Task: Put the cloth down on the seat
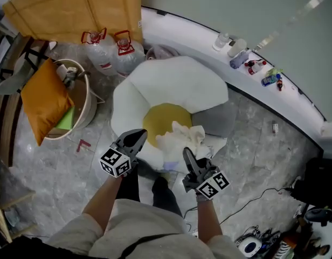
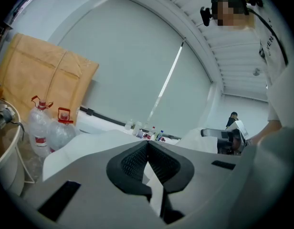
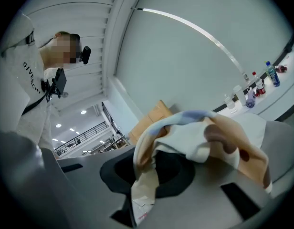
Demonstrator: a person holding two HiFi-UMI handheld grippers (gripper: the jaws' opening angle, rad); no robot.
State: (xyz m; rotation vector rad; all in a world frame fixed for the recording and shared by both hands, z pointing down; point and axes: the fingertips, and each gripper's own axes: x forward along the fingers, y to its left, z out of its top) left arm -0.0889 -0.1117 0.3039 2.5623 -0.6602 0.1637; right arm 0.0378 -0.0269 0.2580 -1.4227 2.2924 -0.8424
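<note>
Cloth (image 1: 182, 136) over white seat (image 1: 171, 80) edge; grey marbled floor (image 1: 58, 166); ledge (image 1: 198, 39) apparently holds bottles (image 1: 263, 72).

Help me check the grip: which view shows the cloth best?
The right gripper view: the cloth is close up, clamped in the right gripper. The head view shows it small, bunched over the seat. The left gripper view shows no clear cloth.

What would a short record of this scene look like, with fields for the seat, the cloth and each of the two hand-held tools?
seat: white and flower-shaped with a yellow centre, on the floor
cloth: pale and patterned, bunched over the front of the seat
right gripper: jaws closed on the cloth
left gripper: jaws together, nothing between them, just left of the cloth
nearby: orange cushion, water jugs
</note>
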